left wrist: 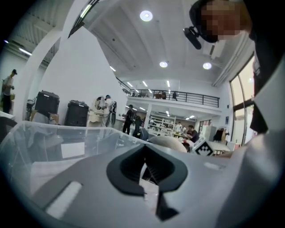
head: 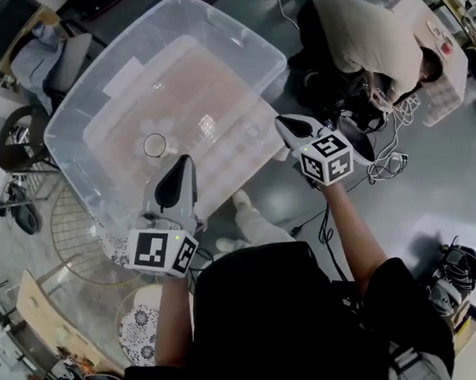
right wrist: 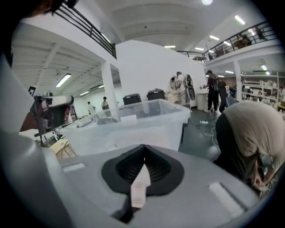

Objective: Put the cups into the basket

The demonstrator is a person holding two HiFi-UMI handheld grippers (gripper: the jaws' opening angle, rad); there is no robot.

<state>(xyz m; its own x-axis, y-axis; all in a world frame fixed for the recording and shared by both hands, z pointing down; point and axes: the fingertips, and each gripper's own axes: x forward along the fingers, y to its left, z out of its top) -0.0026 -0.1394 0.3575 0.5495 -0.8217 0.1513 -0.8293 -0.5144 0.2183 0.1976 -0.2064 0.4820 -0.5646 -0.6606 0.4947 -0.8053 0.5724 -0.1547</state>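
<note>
Jaws closed and empty on both grippers, left and right; one cup shows in the single bin.

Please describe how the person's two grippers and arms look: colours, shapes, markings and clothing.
The left gripper and right gripper have pale grey, tapering shells with black ribbed padding around the jaws. Each carries a white cube printed with black square markers. No cables show on them. The person wears a black top with short sleeves; the forearms are bare.
</note>
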